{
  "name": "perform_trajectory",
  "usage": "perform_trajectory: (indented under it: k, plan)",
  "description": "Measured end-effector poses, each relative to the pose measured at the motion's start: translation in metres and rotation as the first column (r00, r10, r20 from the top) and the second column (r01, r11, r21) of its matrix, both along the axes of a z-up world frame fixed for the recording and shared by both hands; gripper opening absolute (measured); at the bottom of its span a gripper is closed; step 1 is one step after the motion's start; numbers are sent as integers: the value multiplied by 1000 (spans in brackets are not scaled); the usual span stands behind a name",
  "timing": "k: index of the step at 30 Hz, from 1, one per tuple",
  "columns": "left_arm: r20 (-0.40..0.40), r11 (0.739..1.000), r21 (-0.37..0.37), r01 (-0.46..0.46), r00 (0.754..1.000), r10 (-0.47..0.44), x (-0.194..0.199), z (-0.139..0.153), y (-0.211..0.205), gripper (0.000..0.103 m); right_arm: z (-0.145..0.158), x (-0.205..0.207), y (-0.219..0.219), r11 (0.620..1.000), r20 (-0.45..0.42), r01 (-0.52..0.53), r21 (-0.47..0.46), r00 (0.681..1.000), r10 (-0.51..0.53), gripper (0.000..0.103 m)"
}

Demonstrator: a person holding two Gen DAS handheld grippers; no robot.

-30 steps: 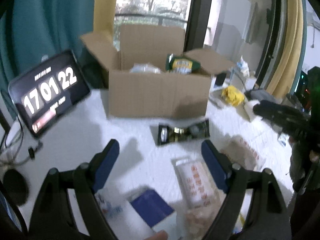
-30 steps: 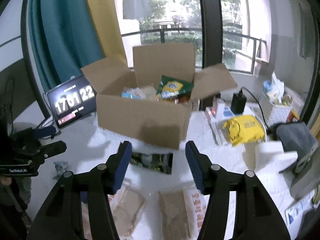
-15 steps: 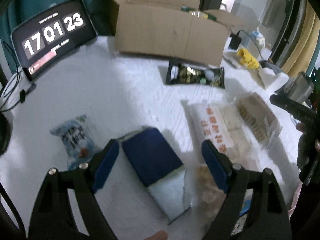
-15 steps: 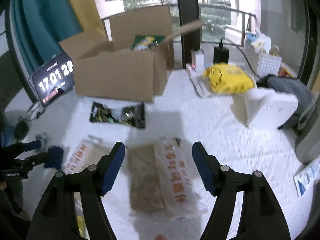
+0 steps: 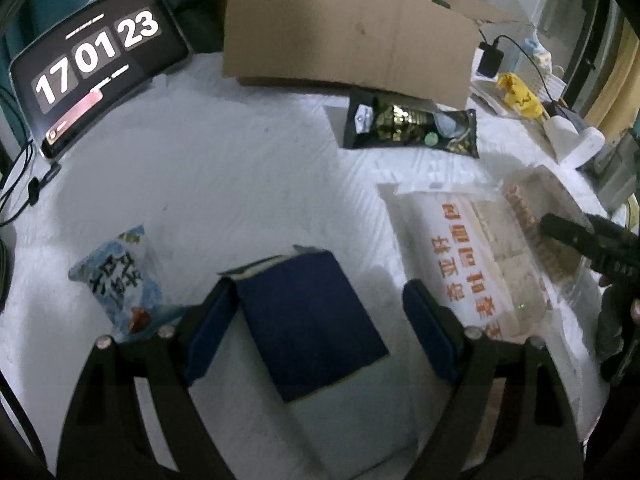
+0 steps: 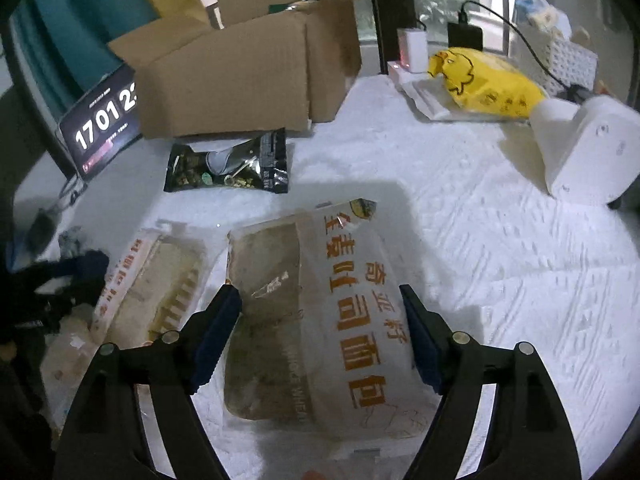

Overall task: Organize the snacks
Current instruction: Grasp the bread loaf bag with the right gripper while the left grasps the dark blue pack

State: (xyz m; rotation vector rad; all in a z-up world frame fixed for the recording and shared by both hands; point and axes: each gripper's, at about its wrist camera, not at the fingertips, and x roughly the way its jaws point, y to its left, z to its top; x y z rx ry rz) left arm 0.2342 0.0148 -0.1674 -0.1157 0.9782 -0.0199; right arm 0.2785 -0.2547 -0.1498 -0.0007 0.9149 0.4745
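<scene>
My left tongs (image 5: pixel 316 320) gape wide around the blue box (image 5: pixel 308 320), long axis running near-far, while my right tongs (image 6: pixel 320 320) gape wide over the bread bag (image 6: pixel 320 320).

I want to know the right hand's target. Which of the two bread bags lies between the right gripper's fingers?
The darker brown bread bag, framed by the open right gripper; the paler bread bag lies off to its left.

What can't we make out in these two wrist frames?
- Cardboard box contents: left wrist view, hidden by its front wall.
- Clock tablet seconds digits: right wrist view, cut off behind the box.
- Blue box near end: left wrist view, hidden below the left gripper.
- Dark snack bag label: too small.
</scene>
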Motion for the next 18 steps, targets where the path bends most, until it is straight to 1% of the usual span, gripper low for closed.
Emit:
perform_trajectory:
  k: [2,3,9,11,18]
  plan:
    - [9,999,42,11,1000,-12,0,1,-4,60,1,-2,1,1000,5,-10,-1,1000,10,74]
    - [9,998,53,21,1000,-21,0,2,-5,57,2,-4,2,1000,15,-10,-9,1000,10,70]
    - [14,997,22,74,997,-74,-3,5,-9,57,9,-13,7,1000,55,-5,-23,998,7,53]
    - [29,996,20,84,996,-85,-4,10,-10,56,14,-12,6,1000,62,2,-24,998,0,49]
    - [105,994,34,102,989,-105,3,38,2,55,44,-5,1,998,124,55,-25,991,-51,47]
